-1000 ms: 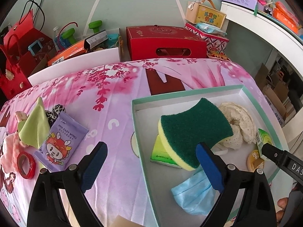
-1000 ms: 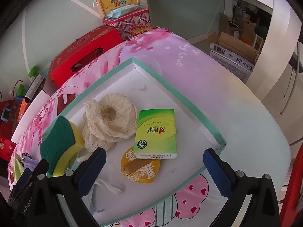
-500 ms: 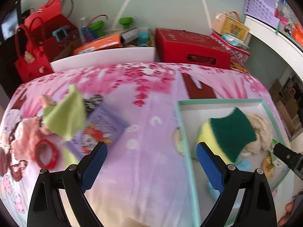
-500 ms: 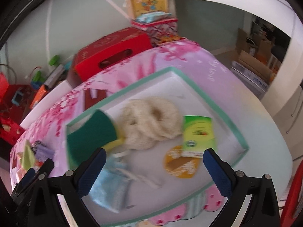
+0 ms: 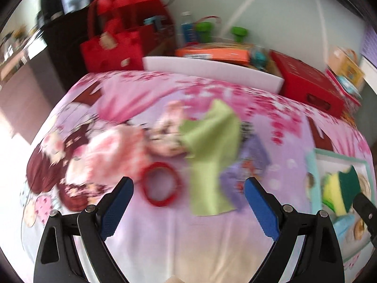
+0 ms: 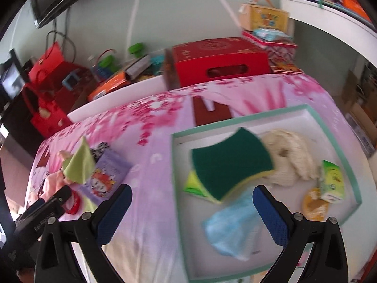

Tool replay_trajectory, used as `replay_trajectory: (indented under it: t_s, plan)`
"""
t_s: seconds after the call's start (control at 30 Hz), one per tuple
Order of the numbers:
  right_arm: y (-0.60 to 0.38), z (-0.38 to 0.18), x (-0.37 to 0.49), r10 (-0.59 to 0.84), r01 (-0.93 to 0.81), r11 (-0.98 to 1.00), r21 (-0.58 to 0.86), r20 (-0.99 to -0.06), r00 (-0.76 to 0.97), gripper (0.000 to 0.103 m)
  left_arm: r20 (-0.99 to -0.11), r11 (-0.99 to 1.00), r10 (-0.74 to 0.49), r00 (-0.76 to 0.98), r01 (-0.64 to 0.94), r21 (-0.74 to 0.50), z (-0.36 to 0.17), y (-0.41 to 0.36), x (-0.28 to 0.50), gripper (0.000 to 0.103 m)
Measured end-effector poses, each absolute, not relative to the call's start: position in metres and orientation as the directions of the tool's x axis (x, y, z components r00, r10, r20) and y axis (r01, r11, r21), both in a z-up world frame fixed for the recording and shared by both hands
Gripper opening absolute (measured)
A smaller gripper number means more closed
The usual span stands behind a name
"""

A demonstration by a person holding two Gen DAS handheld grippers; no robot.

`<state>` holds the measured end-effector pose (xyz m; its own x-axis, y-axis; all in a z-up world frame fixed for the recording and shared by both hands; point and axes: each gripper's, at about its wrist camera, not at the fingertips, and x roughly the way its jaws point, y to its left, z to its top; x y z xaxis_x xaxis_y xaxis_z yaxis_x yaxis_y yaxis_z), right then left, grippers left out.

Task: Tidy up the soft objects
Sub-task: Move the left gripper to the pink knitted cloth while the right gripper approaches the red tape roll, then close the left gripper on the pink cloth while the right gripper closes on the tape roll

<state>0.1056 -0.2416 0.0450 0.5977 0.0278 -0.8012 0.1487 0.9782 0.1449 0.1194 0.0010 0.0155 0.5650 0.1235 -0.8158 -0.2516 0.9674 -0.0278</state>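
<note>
The left hand-held gripper [image 5: 188,206] is wide open and holds nothing. Its blue fingers [image 5: 115,208] sit low in the frame, over the pink flowery cloth [image 5: 141,89] on the worktop. Just above them, in the middle of the left view, lie a red ring [image 5: 161,190], a light green cloth [image 5: 212,151] and a purple wipes pack [image 5: 249,165]. The green cloth lies partly over the pack. A soft pink thing [image 5: 110,148] sits to the left of them, but it is too blurry to name.

The right hand-held gripper [image 6: 192,212] is wide open too, with nothing in it. In the right half of its view is a white tray with a teal rim [image 6: 339,146]. Inside the tray are a green and yellow sponge [image 6: 231,162], a cream crochet piece [image 6: 289,158], a blue face mask [image 6: 233,228], a green tissue pack [image 6: 332,181] and an orange round thing [image 6: 314,204]. The sponge rests on top of another green pack [image 6: 192,184]. A red box [image 6: 219,59] stands behind the worktop
</note>
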Motion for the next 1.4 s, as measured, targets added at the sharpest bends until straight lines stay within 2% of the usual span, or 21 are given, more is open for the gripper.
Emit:
replay_trajectory:
  t_s: [0.2, 0.47, 0.97, 1.13, 1.27, 1.4]
  plan:
    - [-0.199, 0.042, 0.118, 0.093, 0.054, 0.986, 0.159, -0.787, 0.610, 0.103, -0.808, 0.913, 0.189, 0.558, -0.403, -0.064, 0.018, 0.065, 0.105, 0.095]
    - [-0.137, 0.028, 0.133, 0.143, -0.045, 0.989, 0.144, -0.794, 0.591, 0.103, -0.802, 0.856, 0.233, 0.551, -0.507, -0.099, 0.016, 0.122, 0.087, 0.095]
    - [-0.041, -0.012, 0.146, 0.316, -0.243, 0.945, 0.218, -0.799, 0.512, 0.103, -0.813, 0.835, 0.203, 0.545, -0.531, -0.147, -0.005, 0.160, 0.087, 0.095]
    - [-0.027, -0.021, 0.145, 0.343, -0.278, 0.933, 0.230, -0.803, 0.487, 0.103, -0.832, 0.838, 0.144, 0.536, -0.513, -0.186, -0.021, 0.166, 0.094, 0.095]
    - [-0.021, -0.026, 0.146, 0.361, -0.292, 0.925, 0.245, -0.808, 0.466, 0.097, -0.839, 0.833, 0.071, 0.540, -0.494, -0.248, -0.029, 0.166, 0.097, 0.095]
    - [-0.018, -0.031, 0.147, 0.370, -0.297, 0.921, 0.253, -0.810, 0.455, 0.087, -0.836, 0.833, 0.049, 0.546, -0.485, -0.268, -0.033, 0.164, 0.100, 0.095]
